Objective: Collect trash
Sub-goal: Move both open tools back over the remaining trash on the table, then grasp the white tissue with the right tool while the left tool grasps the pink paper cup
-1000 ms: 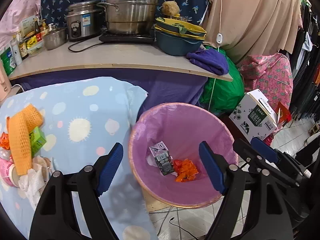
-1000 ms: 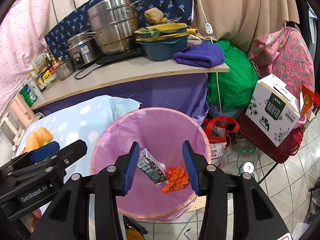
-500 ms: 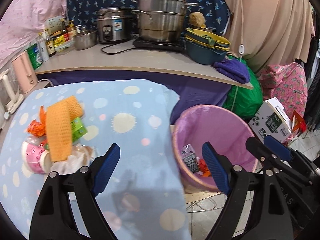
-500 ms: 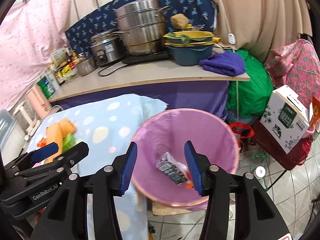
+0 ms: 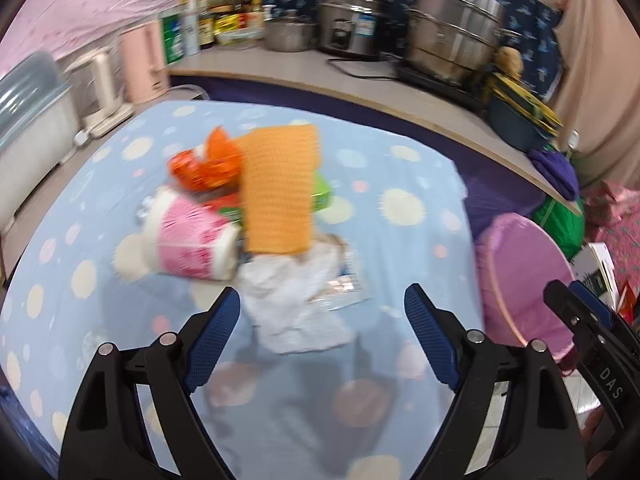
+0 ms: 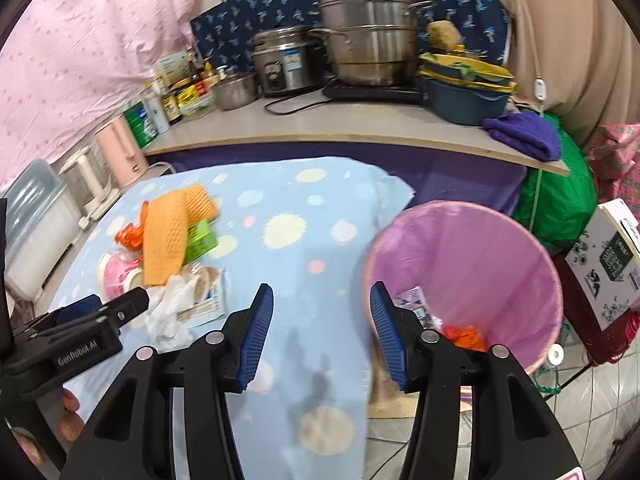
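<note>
Over the table (image 5: 420,208), the left gripper (image 5: 322,330), fingers wide and empty, is nearing the tissue (image 5: 296,304); it should straddle it before closing.

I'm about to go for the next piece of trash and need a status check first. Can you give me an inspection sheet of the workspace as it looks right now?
Surface: table under a blue spotted cloth.
Job's things: trash pile with an orange foam net, pink cup on its side, orange wrapper, green box, white crumpled tissue; pink-lined bin beside the table already holds a small carton and an orange wrapper.
Clutter: nothing seen on the cloth apart from the pile.
Grippers: left gripper open, empty, just short of the tissue; right gripper open, empty.
Cables: black cord on the counter.
Surroundings: steel pots, bottles, stacked basins, purple cloth.
</note>
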The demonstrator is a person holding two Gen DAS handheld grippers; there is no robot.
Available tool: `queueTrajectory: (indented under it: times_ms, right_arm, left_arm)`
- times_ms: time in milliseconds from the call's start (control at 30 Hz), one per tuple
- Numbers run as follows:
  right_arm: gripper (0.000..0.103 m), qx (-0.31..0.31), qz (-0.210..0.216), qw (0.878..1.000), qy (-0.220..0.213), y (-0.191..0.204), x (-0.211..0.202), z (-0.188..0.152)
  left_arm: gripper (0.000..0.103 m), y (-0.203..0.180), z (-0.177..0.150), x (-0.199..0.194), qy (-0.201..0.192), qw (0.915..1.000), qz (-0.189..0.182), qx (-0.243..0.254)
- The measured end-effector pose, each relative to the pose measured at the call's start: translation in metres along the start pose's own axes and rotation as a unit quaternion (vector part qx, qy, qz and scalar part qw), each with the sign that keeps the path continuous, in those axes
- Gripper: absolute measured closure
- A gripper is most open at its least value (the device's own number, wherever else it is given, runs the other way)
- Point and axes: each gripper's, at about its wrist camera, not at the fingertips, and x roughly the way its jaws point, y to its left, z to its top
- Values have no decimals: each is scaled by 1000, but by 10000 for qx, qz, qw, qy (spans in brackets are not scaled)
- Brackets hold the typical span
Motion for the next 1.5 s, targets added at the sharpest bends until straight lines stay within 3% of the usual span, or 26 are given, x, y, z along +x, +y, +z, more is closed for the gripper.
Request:
queueTrajectory:
  times_ms: [167,467,1067,1133,1300,1500]
  right_arm:
    - [54,-300,252,9991,173,37,16,-7]
    - [54,-636,804,9927,630,101,55,-27]
    - [47,-1102,1024,9832,1032,164,121,-40]
    - [52,-1074,997,9830,1104,164,127,-43]
    - [86,-1018,1046,9818,1211,161,131,-46]
    - [94,-939,1163,9815,1194,152,118,-46]
  left_arm:
    - [23,54,-8,1,-26,9986,496,-193]
    - [23,119,-22,3,117,9955,730,-594]
    - [16,154,-17,21,223,9941,692,-807]
    - [15,155,-15,25,223,9944,657,-796]
    - [15,156,-6,39,260,9958,507,-722]
    - [14,153,7,55,183,9981,188,-554]
